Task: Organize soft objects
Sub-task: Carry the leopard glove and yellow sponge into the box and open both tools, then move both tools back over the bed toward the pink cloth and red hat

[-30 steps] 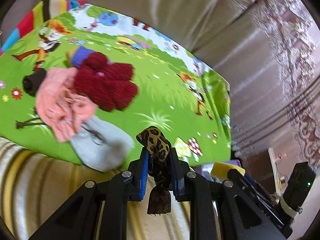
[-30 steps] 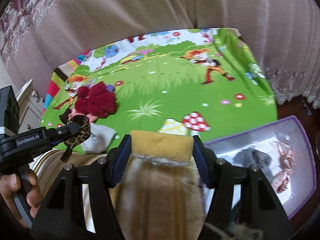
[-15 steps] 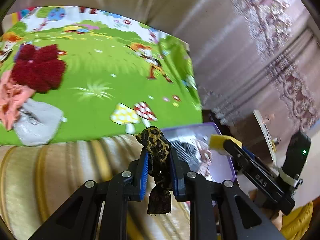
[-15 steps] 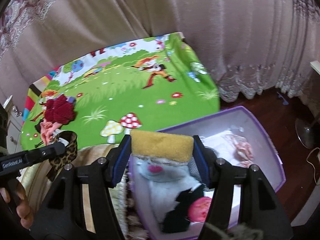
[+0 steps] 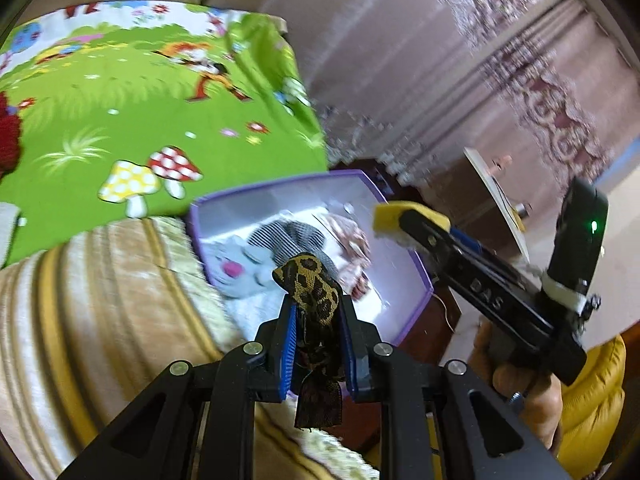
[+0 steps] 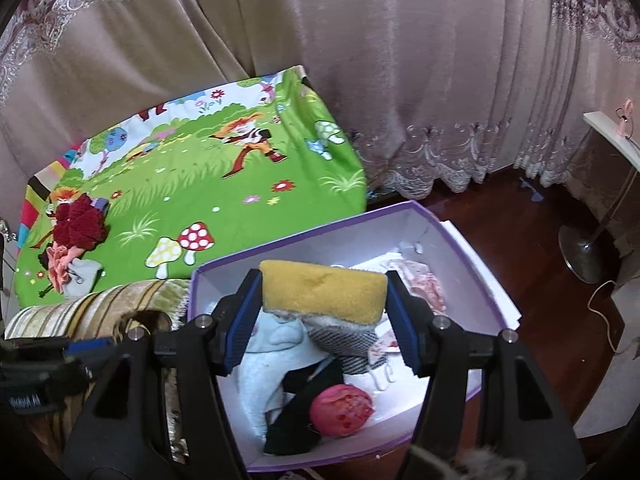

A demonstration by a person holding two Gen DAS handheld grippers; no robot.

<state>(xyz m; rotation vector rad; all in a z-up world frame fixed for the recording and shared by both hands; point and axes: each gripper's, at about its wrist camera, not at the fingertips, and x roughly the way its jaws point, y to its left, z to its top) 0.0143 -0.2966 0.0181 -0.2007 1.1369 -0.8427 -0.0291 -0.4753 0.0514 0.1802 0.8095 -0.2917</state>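
Left tool (image 5: 316,312): clenched on leopard-print ribbon (image 5: 314,286)
Right tool (image 6: 322,304): clamped on yellow sponge (image 6: 322,294), above purple box (image 6: 472,248)

1. green cartoon mat (image 6: 200,184), beyond the right gripper (image 6: 322,320) to its left.
2. on it: red knit piece (image 6: 80,222), pink cloth (image 6: 60,262), grey pouch (image 6: 82,276), touching.
3. purple box (image 6: 472,248) on dark floor (image 6: 520,216), under the gripper.
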